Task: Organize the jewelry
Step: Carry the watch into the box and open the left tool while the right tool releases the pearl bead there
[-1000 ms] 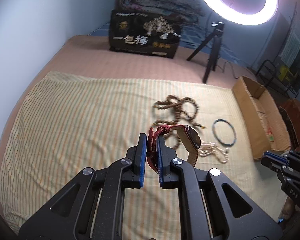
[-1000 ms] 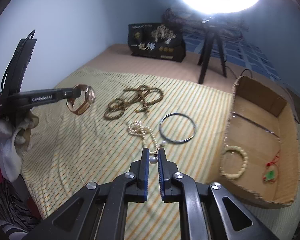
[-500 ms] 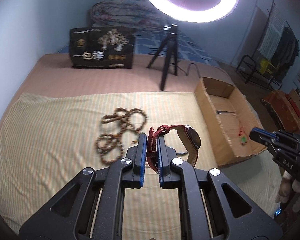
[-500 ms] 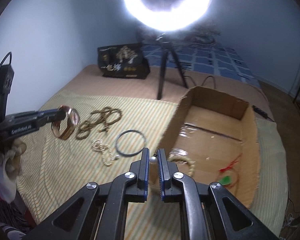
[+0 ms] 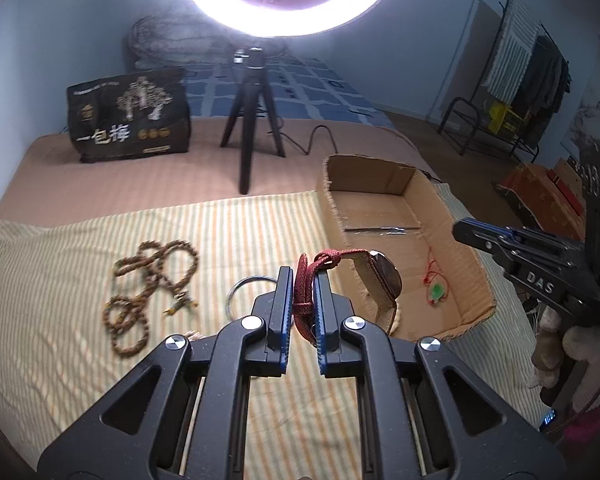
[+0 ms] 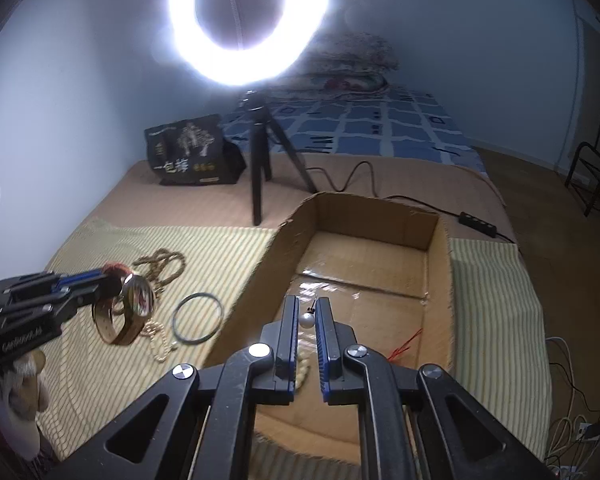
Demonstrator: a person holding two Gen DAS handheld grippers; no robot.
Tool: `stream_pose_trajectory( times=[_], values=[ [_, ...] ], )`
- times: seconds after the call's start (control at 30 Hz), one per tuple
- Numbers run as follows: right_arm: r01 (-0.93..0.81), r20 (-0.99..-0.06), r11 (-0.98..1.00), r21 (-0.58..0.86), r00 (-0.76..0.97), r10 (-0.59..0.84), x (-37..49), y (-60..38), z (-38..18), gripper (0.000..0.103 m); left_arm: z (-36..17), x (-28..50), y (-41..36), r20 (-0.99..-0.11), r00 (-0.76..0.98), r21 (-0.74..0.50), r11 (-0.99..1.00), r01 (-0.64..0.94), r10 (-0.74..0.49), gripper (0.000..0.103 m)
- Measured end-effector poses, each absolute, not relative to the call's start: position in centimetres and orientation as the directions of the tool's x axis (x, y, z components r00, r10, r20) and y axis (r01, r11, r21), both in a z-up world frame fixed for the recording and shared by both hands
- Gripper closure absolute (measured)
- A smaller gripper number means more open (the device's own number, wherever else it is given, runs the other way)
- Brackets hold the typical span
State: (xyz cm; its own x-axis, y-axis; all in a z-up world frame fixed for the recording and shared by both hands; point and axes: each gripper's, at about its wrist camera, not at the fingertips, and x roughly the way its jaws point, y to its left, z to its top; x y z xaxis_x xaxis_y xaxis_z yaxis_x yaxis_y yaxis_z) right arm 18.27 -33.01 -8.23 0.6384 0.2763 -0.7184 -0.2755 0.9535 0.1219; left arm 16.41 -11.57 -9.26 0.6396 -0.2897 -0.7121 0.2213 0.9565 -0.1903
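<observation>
My left gripper (image 5: 303,280) is shut on the red-and-tan strap of a wristwatch (image 5: 384,280) and holds it in the air by the near left wall of the cardboard box (image 5: 466,256). It also shows in the right wrist view (image 6: 114,284) with the watch (image 6: 138,296). My right gripper (image 6: 307,312) is shut on a white pearl (image 6: 307,320) above the box floor (image 6: 364,264); it shows from the left wrist (image 5: 466,230). A green pendant on red cord (image 5: 436,290) lies in the box.
On the striped cloth lie brown wooden beads (image 5: 148,284), a dark bangle (image 6: 198,318) and a pearl strand (image 6: 160,342). A ring light on a tripod (image 5: 248,136) and a black bag (image 5: 130,120) stand behind. The bed edge drops off at the right.
Both grippers have swung right toward the box. The right one now holds its pearl over the box interior; the left one has carried the watch to the box's near wall.
</observation>
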Motion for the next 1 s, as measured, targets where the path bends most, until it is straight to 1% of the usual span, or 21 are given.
stream_pose_trajectory(
  times=[0.57,1.0],
  values=[
    [-0.228,-0.743,0.966,0.121,0.625,0.240,23.1,-35.8,-10.1,0.097,-11.1,20.9,-18.1,-0.736,0.598,-0.189,0.944,0.270,-0.318,0.095],
    [-0.207,-0.775,0.971,0.122,0.591,0.224,25.2,-36.9,-12.5,0.097,-13.6,22.6,-20.0,-0.765,0.551,-0.210,0.937,0.279,-0.335,0.095]
  ],
)
